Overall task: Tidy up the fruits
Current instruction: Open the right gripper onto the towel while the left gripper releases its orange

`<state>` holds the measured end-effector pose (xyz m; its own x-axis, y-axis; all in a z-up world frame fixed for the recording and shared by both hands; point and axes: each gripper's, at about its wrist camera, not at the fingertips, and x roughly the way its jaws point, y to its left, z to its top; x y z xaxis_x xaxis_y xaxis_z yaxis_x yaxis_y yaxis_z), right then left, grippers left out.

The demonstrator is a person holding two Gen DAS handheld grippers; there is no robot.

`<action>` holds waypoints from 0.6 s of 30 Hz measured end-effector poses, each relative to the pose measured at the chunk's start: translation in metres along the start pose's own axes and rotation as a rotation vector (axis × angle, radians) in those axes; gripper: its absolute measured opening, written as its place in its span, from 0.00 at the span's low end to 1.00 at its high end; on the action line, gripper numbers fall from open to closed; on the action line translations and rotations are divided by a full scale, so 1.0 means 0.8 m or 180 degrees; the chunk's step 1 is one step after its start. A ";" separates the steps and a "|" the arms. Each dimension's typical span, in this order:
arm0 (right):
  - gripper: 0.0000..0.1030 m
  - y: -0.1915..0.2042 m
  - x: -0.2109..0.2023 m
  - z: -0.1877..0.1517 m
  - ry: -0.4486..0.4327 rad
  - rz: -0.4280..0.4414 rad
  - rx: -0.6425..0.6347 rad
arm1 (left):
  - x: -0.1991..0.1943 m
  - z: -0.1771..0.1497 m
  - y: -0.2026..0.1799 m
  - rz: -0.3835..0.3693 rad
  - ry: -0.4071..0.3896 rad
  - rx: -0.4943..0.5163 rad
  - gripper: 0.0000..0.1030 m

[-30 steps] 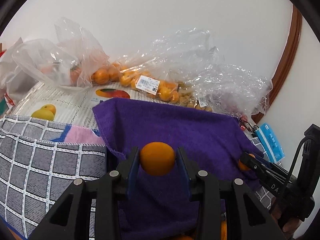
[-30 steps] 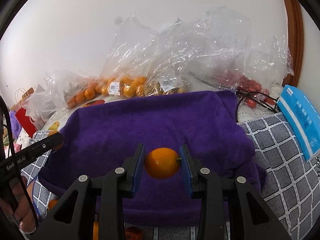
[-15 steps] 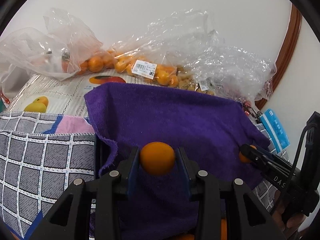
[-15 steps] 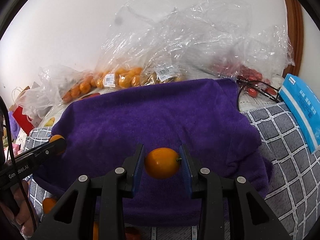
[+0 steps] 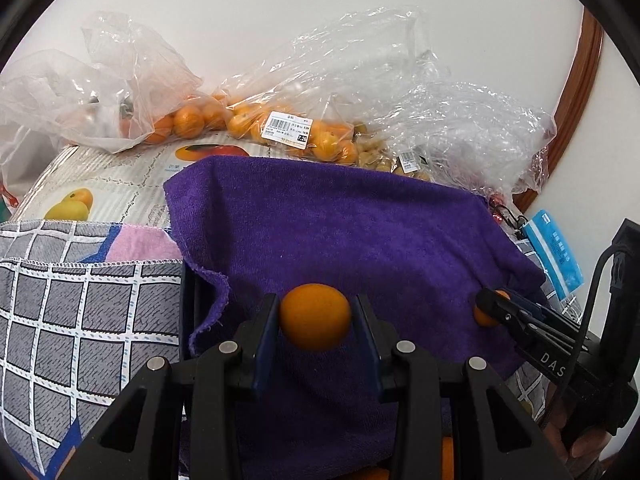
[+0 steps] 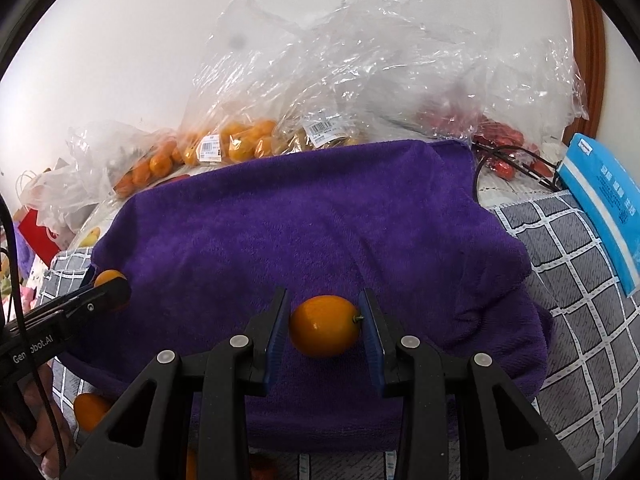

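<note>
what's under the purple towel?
Covered. The towel drapes over something raised; a dark edge shows at its left side in the left wrist view, grid cloth alongside. What the raised thing is can't be told.

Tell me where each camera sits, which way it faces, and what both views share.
Left wrist: behind the left gripper, shut on an orange, facing the purple towel and wall; right gripper at right edge.
Right wrist: behind the right gripper, shut on an orange, same facing; left gripper at left edge.
Shared: towel, fruit bags.
</note>
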<state>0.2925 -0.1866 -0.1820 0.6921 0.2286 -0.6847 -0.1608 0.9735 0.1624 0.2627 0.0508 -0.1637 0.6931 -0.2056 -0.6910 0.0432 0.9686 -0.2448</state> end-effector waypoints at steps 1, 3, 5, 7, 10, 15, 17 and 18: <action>0.34 0.000 0.000 0.000 0.0002 0.0003 0.0002 | 0.000 0.000 0.000 0.0012 0.0001 0.0003 0.34; 0.34 -0.001 0.000 0.000 0.0004 0.0009 0.0013 | 0.001 0.000 0.000 0.0032 0.0006 0.0014 0.34; 0.35 -0.001 0.000 0.000 0.0004 0.0012 0.0022 | 0.002 0.000 0.001 0.0035 0.0013 0.0013 0.34; 0.35 -0.001 0.000 -0.001 0.0002 0.0007 0.0017 | 0.003 0.000 0.003 0.0031 0.0026 -0.0009 0.34; 0.35 0.000 0.000 -0.001 -0.0003 -0.0001 0.0004 | 0.004 0.000 0.003 0.0035 0.0020 -0.0003 0.34; 0.46 -0.001 -0.004 -0.002 -0.0056 0.0023 0.0021 | 0.004 -0.001 0.001 0.0069 0.0019 0.0030 0.34; 0.59 -0.002 -0.009 -0.001 -0.0095 0.0029 0.0049 | 0.003 0.000 0.002 0.0031 0.0009 0.0018 0.35; 0.65 -0.004 -0.012 -0.001 -0.0127 0.0044 0.0072 | 0.001 0.001 0.003 0.0006 -0.0001 0.0010 0.38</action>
<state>0.2862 -0.1915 -0.1766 0.7175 0.2413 -0.6534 -0.1549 0.9699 0.1881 0.2643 0.0529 -0.1642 0.6935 -0.2035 -0.6911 0.0440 0.9695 -0.2413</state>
